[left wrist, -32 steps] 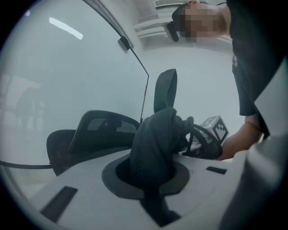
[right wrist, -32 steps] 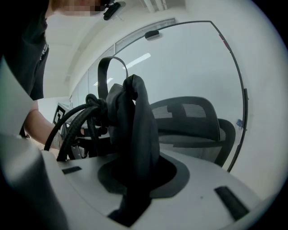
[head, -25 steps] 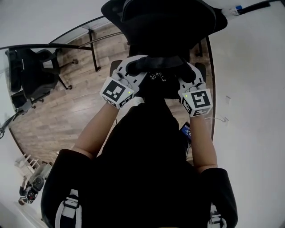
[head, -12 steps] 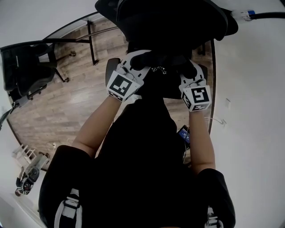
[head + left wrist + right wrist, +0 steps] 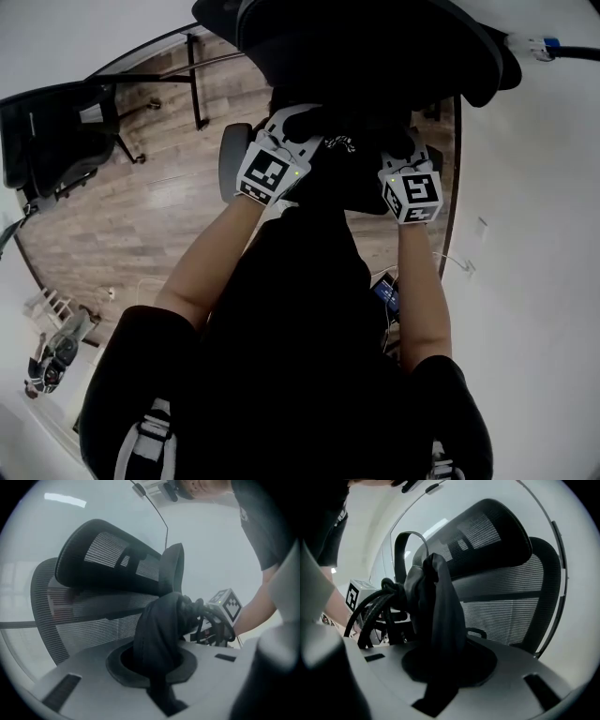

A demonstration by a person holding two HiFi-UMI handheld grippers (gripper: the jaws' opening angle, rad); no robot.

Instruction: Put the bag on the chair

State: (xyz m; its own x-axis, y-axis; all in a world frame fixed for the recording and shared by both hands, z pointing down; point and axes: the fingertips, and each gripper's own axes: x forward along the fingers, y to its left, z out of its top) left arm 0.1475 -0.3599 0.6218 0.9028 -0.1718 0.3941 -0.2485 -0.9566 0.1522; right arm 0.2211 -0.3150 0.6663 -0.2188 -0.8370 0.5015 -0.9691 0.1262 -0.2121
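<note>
Black bag: pinched at both sides, hanging just before the mesh back of the chair; seat contact unclear.
Left gripper: pinching bag fabric.
Right gripper: pinching bag fabric.

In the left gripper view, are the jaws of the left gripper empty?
No, a bunched fold of the black bag is clamped between the jaws.

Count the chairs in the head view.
2. One chair stands straight ahead at the top; the other chair sits far left on the wood floor. More may be hidden.
</note>
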